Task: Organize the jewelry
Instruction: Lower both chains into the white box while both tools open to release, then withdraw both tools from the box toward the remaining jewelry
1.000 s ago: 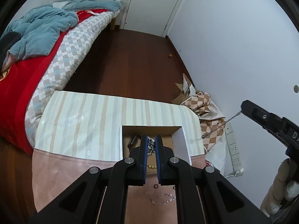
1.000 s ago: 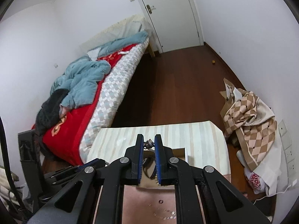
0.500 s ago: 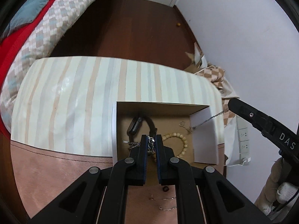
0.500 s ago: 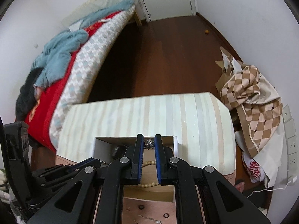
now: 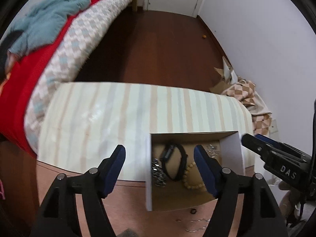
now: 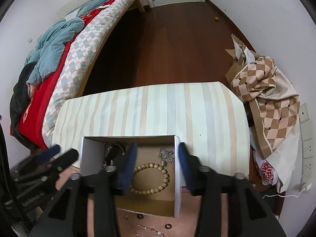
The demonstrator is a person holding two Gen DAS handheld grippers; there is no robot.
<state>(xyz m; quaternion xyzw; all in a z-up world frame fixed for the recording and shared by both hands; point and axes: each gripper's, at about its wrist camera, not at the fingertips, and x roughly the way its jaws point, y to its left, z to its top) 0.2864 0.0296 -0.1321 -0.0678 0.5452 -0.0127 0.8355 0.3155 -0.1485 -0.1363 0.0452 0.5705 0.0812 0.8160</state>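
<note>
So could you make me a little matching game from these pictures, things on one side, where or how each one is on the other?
Things:
1. wooden bead bracelet
2. black watch
3. thin silver chain
4. left hand-held gripper

Place or state:
A. lying on the pink mat in front of the box
B. open, holding nothing
C. in the box, a pale ring near its right side
D. in the box, a dark band near its left side

Pairs: 1-C, 2-D, 3-A, 4-B
</note>
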